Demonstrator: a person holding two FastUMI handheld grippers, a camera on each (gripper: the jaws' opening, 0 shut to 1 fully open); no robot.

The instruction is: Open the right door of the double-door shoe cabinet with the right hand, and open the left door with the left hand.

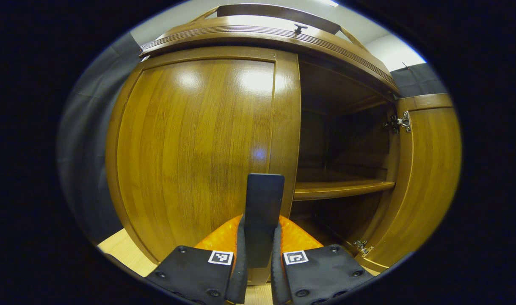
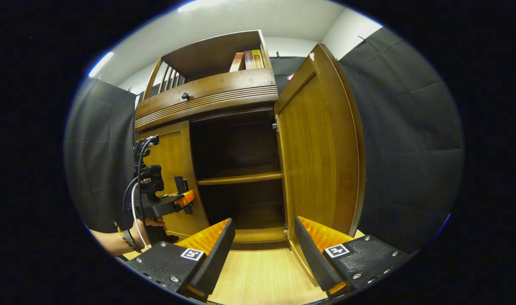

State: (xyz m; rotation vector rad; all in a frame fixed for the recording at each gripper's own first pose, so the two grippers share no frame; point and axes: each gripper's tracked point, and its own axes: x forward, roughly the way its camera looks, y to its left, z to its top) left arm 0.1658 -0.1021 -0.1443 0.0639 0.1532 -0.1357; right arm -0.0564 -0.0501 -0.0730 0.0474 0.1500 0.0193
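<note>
Shoe cabinet (image 2: 224, 101): its right door (image 2: 321, 148) stands swung wide, its left door (image 1: 198, 144) shut. Left gripper (image 1: 264, 212) pinches a dark handle (image 1: 264, 199) at that door's inner edge; right gripper (image 2: 264, 241) gapes empty. A skewed pull might slip the pinch.

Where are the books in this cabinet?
In the right gripper view, the books stand upright on the open top shelf, at its right end, above the open right door.
</note>
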